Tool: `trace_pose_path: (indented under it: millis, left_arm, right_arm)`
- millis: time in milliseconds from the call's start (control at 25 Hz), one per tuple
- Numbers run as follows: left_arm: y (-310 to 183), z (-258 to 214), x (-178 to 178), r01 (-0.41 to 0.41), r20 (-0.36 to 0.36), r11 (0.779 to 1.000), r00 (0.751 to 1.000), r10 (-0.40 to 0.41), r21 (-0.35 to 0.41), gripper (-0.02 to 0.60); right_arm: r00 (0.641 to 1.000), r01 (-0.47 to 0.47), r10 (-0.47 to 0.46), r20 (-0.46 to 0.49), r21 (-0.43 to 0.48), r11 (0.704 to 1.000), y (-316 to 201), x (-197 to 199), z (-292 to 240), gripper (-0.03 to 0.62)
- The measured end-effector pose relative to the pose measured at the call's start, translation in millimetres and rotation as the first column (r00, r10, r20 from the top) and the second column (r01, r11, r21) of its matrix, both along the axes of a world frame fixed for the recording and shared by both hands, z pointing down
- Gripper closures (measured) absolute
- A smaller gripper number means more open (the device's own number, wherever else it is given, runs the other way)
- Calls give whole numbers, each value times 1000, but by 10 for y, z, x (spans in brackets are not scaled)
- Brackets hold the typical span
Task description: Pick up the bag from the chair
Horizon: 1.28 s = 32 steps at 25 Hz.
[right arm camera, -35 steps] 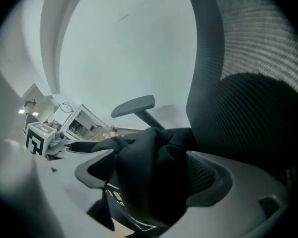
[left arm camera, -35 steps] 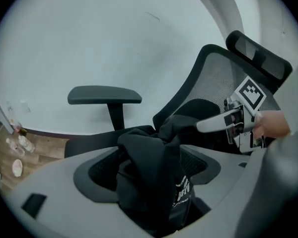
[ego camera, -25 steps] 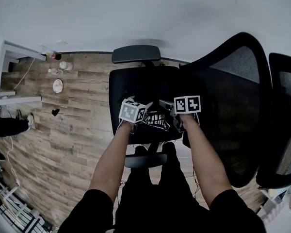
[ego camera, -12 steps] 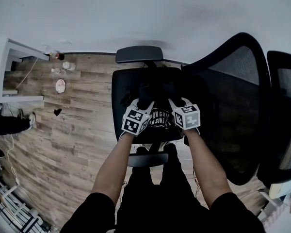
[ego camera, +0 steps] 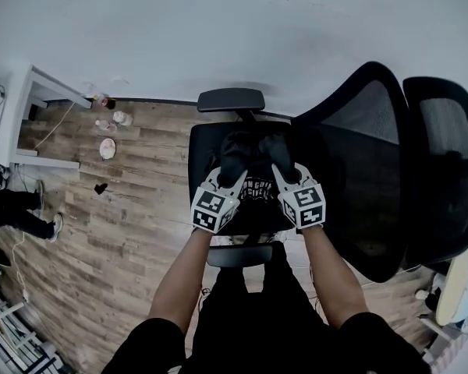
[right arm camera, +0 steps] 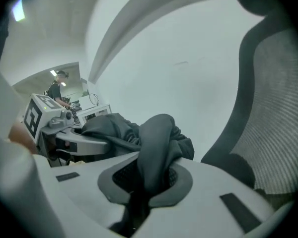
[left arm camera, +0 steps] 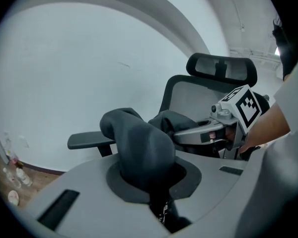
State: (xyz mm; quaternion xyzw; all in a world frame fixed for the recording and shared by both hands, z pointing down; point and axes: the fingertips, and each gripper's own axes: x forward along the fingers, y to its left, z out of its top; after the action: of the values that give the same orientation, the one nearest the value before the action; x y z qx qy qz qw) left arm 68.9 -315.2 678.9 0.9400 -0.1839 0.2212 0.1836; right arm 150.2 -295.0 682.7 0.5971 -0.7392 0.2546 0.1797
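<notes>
Grip confirmed on the bag (ego camera: 256,187), held by both grippers over the chair seat (ego camera: 205,150).
One second ago the two grippers sat low at the front of the seat, with the bag's printed panel lying slack between them. Now the left gripper (ego camera: 232,174) and right gripper (ego camera: 281,173) are angled in towards each other, and dark cloth is bunched up ahead of each. Each gripper view shows its jaws clamped on a thick fold of that cloth, which stands out past the tips, while the rest of the bag hangs beneath. The bag is between the armrests (ego camera: 231,100), in front of the mesh backrest (ego camera: 359,170). From above it cannot be told whether its underside has cleared the seat. Judgement: the grasp is made and the lift has begun. The remaining step is a straight raise, and the risk is the cloth slipping through the jaws.
</notes>
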Motion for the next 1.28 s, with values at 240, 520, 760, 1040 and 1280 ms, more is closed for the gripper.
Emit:
trace_pose_path:
  millis: [240,520,760,1040,1280]
  left_arm:
    - [1,-917,-1,27,-79,992,997,-18,122,537]
    - [-63,-2001,-59,76,-150,955,988,-34,285,537]
    - [103,-2753,-150,126,-239,924,970,-39,361,537]
    - [189,-3381,-180,192,-318,887,946,-54,419,537]
    - [294,-3596,-121,178,-317,862,948,-21,476,537]
  right_arm:
    - [1000,10,-6,-27,161,987,-57,8,-922,551]
    - [998,47,-29,-57,347,937,-126,-54,-2043,551]
    - [993,101,-65,-94,458,883,60,-125,-2793,551]
    - [987,112,-30,-155,555,824,203,-200,-3445,551]
    - [993,64,8,-115,603,795,303,-147,-3638,551]
